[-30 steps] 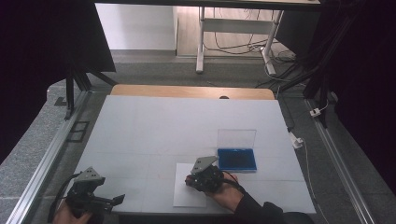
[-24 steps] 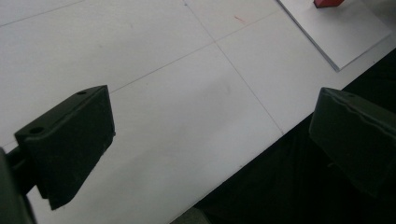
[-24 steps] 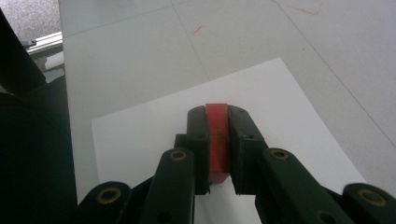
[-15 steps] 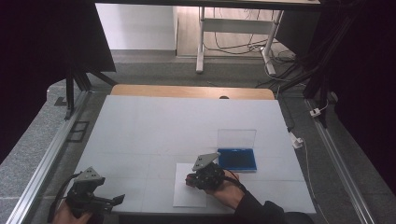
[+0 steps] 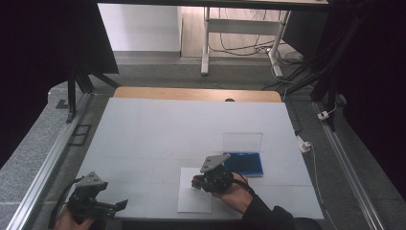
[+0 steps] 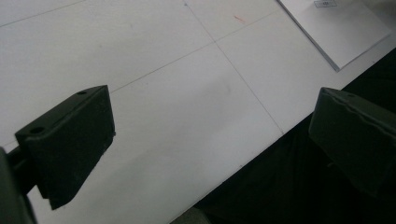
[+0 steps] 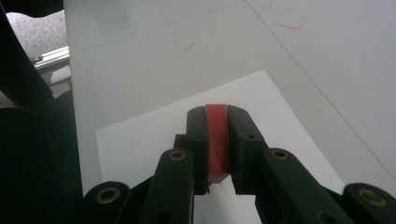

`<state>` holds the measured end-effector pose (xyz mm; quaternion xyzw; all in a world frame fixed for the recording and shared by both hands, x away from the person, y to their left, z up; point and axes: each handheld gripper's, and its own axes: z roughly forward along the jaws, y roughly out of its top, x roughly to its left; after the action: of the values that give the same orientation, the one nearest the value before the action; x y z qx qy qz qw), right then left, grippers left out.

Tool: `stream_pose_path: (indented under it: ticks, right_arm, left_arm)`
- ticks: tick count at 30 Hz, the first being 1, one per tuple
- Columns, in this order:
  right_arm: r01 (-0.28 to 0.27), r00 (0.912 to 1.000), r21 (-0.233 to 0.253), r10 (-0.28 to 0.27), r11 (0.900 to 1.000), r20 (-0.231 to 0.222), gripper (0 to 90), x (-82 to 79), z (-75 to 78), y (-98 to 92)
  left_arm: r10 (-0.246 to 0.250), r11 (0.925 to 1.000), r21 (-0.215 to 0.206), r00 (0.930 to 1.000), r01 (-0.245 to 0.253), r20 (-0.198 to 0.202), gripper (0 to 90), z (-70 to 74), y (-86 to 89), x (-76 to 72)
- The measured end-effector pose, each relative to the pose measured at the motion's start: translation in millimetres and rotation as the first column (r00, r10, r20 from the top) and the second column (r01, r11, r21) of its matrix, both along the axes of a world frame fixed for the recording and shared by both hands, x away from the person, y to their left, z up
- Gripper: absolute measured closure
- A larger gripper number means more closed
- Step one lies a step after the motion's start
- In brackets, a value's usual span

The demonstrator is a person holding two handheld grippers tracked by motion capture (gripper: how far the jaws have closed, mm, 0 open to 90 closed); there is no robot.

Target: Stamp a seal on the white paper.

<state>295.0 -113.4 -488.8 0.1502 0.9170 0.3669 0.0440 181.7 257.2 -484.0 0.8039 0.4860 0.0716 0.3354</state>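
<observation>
Recording lab or test bay, probably: a white gridded counter [image 5: 191,129] flanked by aluminium rails [image 5: 45,165], black curtains [image 5: 43,43] on both sides, loose cables [image 5: 244,45] on the floor beyond its far edge.

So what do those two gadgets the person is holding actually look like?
Both are black. The right gripper carries a grey three-cornered plate on top, with brass-coloured rivets along its linkage arms. The left gripper has the same plate, blocky black jaws and a trailing black cable. A dark sleeve covers the right forearm.
</observation>
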Motion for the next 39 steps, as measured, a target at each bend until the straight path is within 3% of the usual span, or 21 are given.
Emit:
stream_pose_path:
  ticks: [23,39]
  right_arm:
    - [0.051,0.9987,0.04,-0.051,0.998,-0.002,79.5,7.4,13.9,-18.3]
    - [0.129,0.9915,0.047,-0.13,0.991,0.009,79.5,19.7,22.3,-40.5]
  left_arm:
    - [-0.002,1.0,-0.006,1.0,0.002,0.003,0.4,0.1,0.4,-0.3]
    - [-0.001,1.0,-0.01,1.0,0.001,0.004,0.4,0.1,0.7,-0.4]
